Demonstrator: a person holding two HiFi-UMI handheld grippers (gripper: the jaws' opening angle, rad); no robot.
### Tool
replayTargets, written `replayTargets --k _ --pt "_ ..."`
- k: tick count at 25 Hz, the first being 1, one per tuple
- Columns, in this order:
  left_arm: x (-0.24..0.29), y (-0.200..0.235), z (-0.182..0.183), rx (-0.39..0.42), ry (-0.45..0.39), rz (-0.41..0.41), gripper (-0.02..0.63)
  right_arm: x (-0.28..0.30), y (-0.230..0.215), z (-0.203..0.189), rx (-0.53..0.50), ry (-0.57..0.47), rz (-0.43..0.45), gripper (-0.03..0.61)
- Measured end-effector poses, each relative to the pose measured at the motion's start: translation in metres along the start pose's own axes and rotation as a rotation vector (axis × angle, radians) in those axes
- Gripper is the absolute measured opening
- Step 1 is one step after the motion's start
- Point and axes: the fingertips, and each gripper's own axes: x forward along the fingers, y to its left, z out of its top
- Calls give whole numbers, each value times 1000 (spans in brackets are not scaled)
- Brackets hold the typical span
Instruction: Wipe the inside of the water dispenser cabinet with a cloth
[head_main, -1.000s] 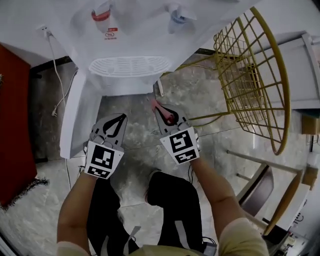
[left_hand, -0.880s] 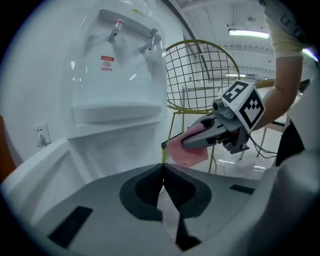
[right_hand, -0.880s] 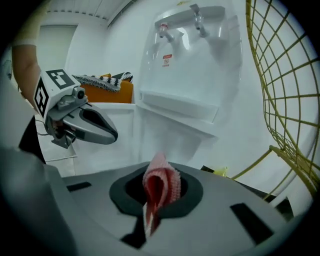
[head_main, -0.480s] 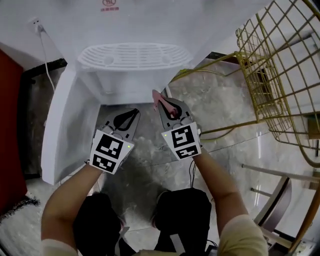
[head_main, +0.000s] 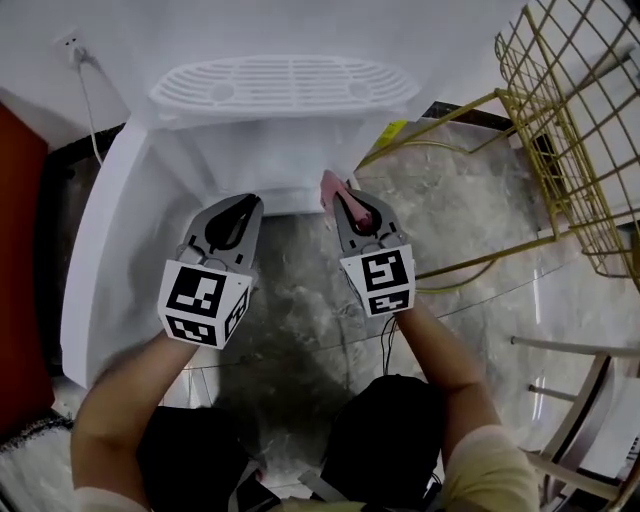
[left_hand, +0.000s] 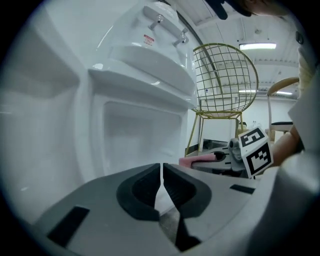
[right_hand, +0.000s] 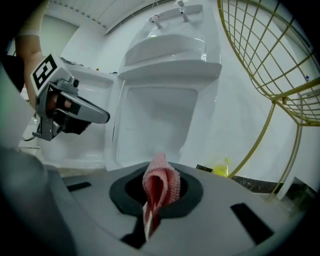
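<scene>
We hold the pink cloth (right_hand: 160, 184) pinched in the right gripper's (head_main: 343, 203) jaws, just in front of the open water dispenser cabinet (head_main: 262, 160) and not yet inside. The left gripper's (head_main: 240, 212) jaws are pressed together on nothing. Only a short fold protrudes, so bare jaws might scrape the walls, or rubbing could tug the cloth free.

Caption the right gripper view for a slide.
Right tongs clamp a pink cloth, facing the open water dispenser cabinet.
</scene>
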Motion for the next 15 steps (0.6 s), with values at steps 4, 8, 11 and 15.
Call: replayTargets --k 4,8,11,15 --pt "-3 2 -6 30 -9 5 3 3 0 19 5 -52 0 26" --pt "-10 4 -3 54 -26 2 3 15 5 43 -23 -75 37 26" --pt "-17 23 3 31 -58 52 3 27 4 62 -3 -92 42 26" --pt "-21 48 11 -67 -94 126 3 49 2 76 111 -109 4 26"
